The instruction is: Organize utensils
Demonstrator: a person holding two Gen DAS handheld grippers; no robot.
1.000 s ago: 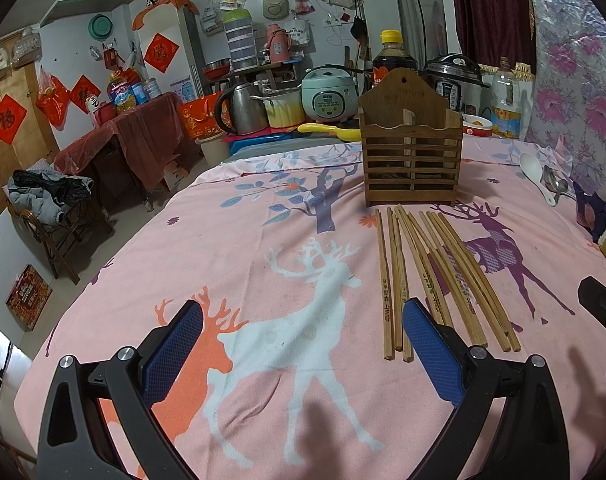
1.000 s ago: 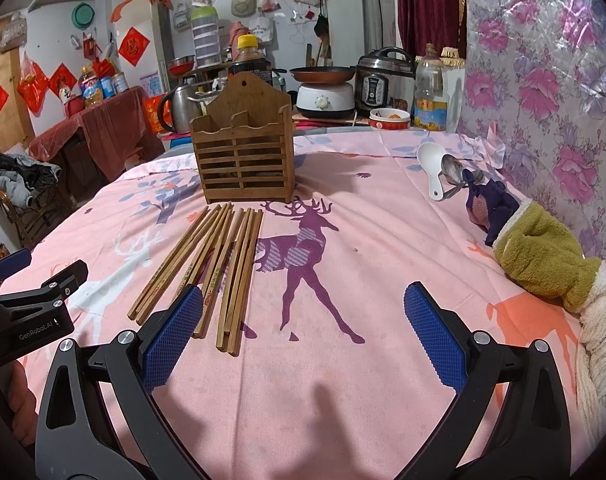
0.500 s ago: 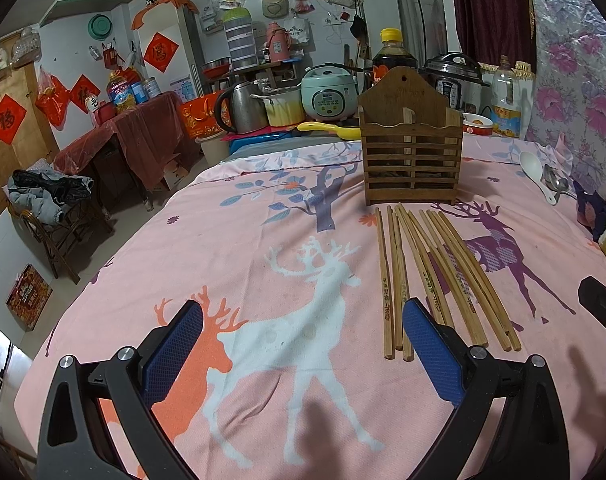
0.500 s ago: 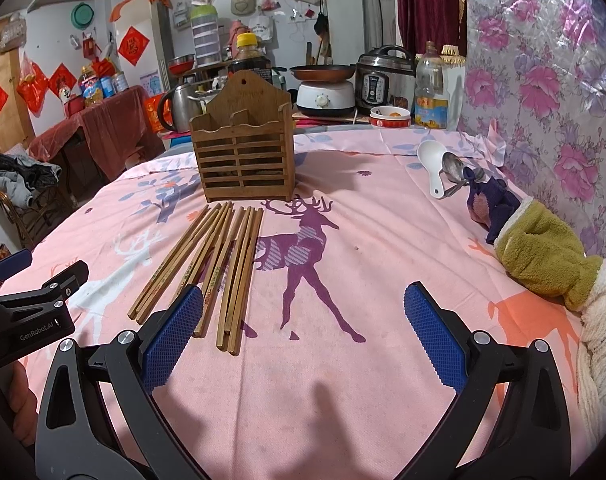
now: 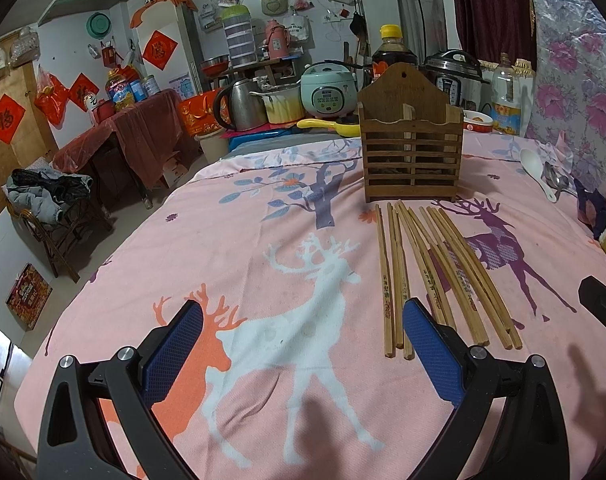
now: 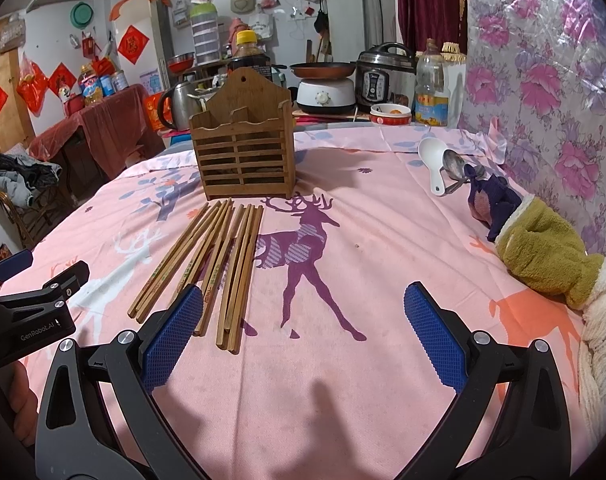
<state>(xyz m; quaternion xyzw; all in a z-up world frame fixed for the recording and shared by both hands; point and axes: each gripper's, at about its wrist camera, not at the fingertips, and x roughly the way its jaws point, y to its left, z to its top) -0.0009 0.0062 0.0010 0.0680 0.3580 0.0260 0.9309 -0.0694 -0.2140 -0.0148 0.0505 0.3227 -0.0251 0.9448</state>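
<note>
Pink deer tablecloth (image 5: 263, 208), chopsticks (image 5: 431, 272) and both spread-wide empty tools (image 5: 303, 344) (image 6: 303, 328) unmoved since before.

Both views are evenly lit by indoor light from above, bright enough that colours read clearly. Soft, blurred shadows fall on the tablecloth (image 5: 263, 280) just ahead of each camera, and a darker shadow lies behind the wooden holder (image 6: 245, 156). The plastic sheet on the wall (image 6: 543, 60) shows patches of white glare. A bright strip glows at the lower left edge of the left view. Fisheye bending curves the table edge and walls, and the corners go black. The centre is sharp; the far kitchen clutter is softer, and print on the chopsticks (image 5: 431, 272) is unreadable.
</note>
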